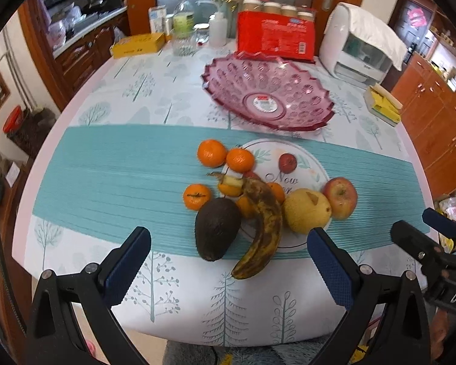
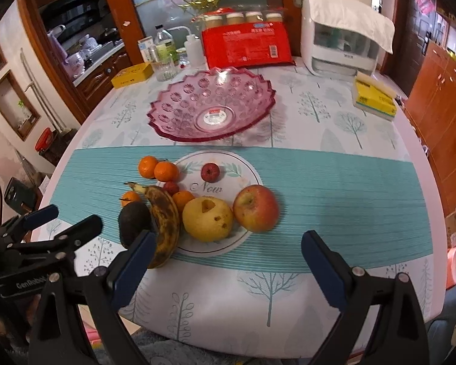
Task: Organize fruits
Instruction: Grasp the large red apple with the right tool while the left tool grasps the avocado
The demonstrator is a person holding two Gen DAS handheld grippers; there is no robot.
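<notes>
Nothing has been lifted yet: the pink cut-glass fruit bowl (image 2: 211,108) stands empty at the back of the worktop (image 2: 334,289), and all the fruit lies on or around the round white printed plate (image 2: 243,164) on the teal ribbed runner (image 2: 349,200). The left gripper (image 1: 229,260) and the right gripper (image 2: 228,261) both hover at the near edge with jaws wide apart and nothing between them.

The sensible first picks are the big, free-standing pieces. The red-and-yellow apple (image 2: 256,208) sits at the right of the pile, touching the yellow pear (image 2: 208,219), and is nearest the right gripper; close on it across its widest part, from the side away from the pear, so the pear is not nudged off the plate. For the left gripper, the dark avocado (image 1: 217,232) is closest; it leans against the brown-spotted banana (image 1: 263,225), so lift straight up. The banana looks very ripe and probably soft, so squeeze lightly near its middle.

The small orange tangerines (image 1: 211,153) are round and will likely roll. The small red fruits (image 2: 210,172) are too blurred to identify; leave them for last.
</notes>
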